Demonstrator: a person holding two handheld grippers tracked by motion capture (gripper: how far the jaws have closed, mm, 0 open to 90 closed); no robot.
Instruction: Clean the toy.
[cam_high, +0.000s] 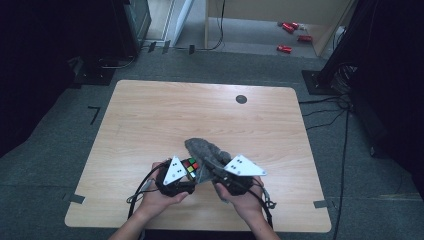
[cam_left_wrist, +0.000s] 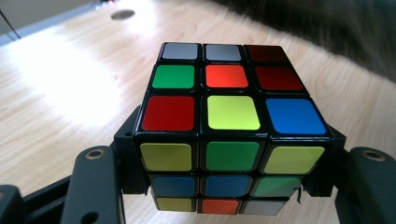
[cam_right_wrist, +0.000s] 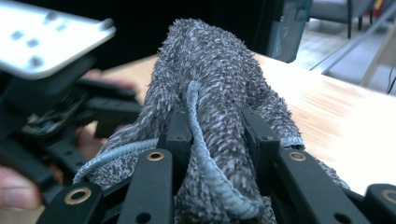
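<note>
A scrambled colour cube (cam_left_wrist: 231, 130) sits clamped between the black jaws of my left gripper (cam_left_wrist: 231, 172), one jaw on each side face. From above, the cube (cam_high: 190, 166) shows just right of the left gripper (cam_high: 183, 172) near the table's front edge. My right gripper (cam_right_wrist: 217, 135) is shut on a bunched grey fuzzy cloth (cam_right_wrist: 210, 88), which rises in a hump between its jaws. In the high view the cloth (cam_high: 206, 151) drapes from the right gripper (cam_high: 220, 172) back toward the table's middle, close beside the cube. The two grippers stand side by side.
The light wooden table (cam_high: 150, 115) has a round dark cable hole (cam_high: 241, 99) at the back right. Beyond the table, red cans (cam_high: 291, 35) lie on the floor by a wooden partition. Dark equipment and cables flank both sides.
</note>
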